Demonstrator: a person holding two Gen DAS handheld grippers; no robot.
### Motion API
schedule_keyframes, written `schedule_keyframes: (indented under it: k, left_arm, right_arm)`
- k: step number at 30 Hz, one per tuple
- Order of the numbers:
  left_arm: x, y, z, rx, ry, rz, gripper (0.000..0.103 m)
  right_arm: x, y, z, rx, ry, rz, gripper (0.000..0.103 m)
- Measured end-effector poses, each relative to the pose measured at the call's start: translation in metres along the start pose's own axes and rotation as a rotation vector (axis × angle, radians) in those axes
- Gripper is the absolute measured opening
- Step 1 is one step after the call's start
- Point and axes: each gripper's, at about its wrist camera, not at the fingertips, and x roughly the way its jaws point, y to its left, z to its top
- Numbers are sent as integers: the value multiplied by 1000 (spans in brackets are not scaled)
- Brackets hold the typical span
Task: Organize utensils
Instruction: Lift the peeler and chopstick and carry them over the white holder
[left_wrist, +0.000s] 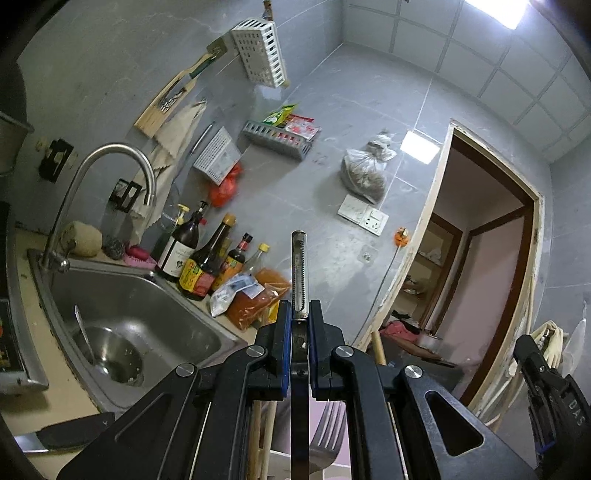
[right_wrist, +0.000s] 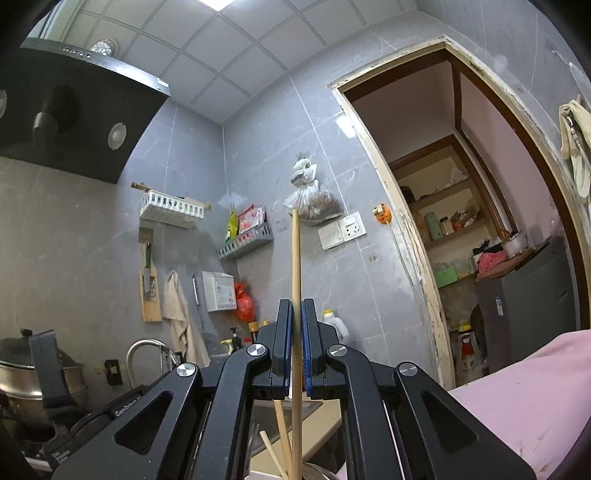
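Observation:
My left gripper is shut on a metal utensil with a toothed slot. Its steel head points up past the fingertips and its dark handle runs down between the jaws. Below it lie a fork and wooden chopsticks. My right gripper is shut on a single wooden chopstick, which stands upright above the pads. More chopsticks stick up beneath it from a container I can barely see. The right gripper also shows at the right edge of the left wrist view.
A steel sink with a ladle and a faucet lies to the left. Sauce bottles line its far rim. A knife rests on the counter. Baskets hang on the wall. There is a doorway, a pot and a pink cloth.

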Motion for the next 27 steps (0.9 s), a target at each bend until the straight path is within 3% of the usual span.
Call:
schedule_keyframes:
  k: [19,27]
  left_arm:
    - [3,-25,-37,131,72,-19,6]
    - [-2,-25,-44,133,119,-22,6]
  right_arm:
    - [3,7,-27,-77,61,-33,3]
    - [2,10,-36,-104,100,-56,4]
